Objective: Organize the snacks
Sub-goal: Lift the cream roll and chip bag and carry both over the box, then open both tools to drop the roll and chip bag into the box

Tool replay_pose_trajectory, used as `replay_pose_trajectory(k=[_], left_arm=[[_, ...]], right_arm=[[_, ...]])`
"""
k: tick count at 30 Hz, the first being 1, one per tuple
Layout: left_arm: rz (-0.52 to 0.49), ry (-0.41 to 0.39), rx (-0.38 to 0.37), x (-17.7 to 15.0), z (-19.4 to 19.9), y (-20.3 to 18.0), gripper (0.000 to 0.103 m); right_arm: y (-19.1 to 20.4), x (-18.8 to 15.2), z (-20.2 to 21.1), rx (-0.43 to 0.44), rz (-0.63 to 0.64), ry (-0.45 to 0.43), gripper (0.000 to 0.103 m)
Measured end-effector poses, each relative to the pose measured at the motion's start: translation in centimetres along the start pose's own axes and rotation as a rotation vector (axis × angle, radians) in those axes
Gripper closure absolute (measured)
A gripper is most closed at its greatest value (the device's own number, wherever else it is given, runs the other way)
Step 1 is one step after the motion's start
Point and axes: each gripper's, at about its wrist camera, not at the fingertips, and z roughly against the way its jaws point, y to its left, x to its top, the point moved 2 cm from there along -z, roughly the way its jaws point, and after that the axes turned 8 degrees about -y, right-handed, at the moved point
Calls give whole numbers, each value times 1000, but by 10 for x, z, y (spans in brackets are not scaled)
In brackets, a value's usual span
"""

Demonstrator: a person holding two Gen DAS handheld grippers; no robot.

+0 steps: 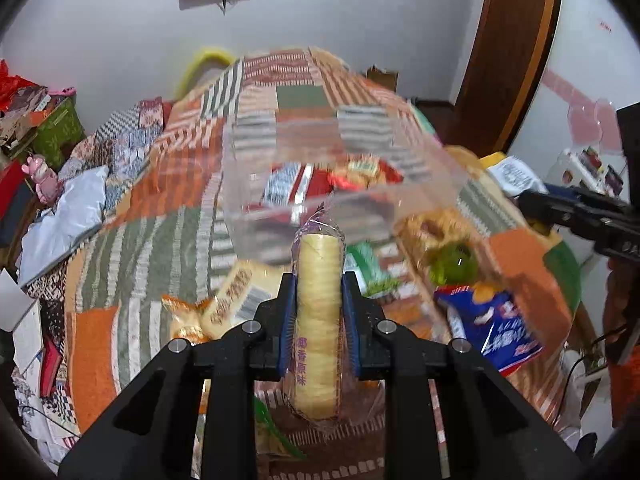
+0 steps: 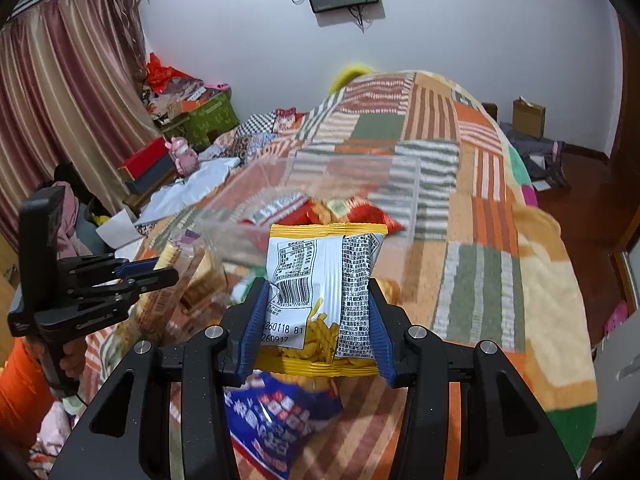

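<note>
Left gripper (image 1: 319, 312): clamped on a cracker roll (image 1: 319, 320), a clear-wrapped stack of pale round crackers with purple print, held upright between the blue pads (image 1: 289, 320). Seen from the right wrist view, this gripper (image 2: 160, 272) sits at the far left, near loose packets.

Loose snacks, left: an orange packet (image 1: 186, 320) and a yellow barcode packet (image 1: 236, 300) lie on the quilt just left of the left gripper.

Bin (image 1: 424, 196): clear plastic, on the quilt ahead of both grippers; red, white and green packets (image 1: 320, 180) lie inside it. The roll's top end overlaps its near wall in the left wrist view.

Loose snacks, right: a green packet (image 1: 454, 264) and a blue bag (image 1: 492, 324) lie on the quilt, right of the roll.

Right gripper (image 2: 316, 320): closed on a chip bag (image 2: 324, 280), white with yellow edges, barcode side facing the camera, held above the blue bag (image 2: 276, 420) and near the bin (image 2: 304, 168). In the left wrist view this gripper (image 1: 532, 204) reaches in from the right edge.

Quilt (image 2: 472, 200): striped patchwork in orange, green and white, under everything.
</note>
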Motion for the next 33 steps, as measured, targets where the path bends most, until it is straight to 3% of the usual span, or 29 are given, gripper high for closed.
replay_pose_trajectory(k=[7,15,24,33], left_arm=[[25,-79,0,34,9,7,81],[53,-122,9,67,-8,20,81],[92,-110,14,91,-46,33,81],[117,-48,24,94,-97,45,81]], right_arm=[[8,21,-15,7,14,-27,60],[17,42,-42,15,28,-33,60],[17,55,-82,22,31,2,59],[15,47,-129,22,38,94,59]])
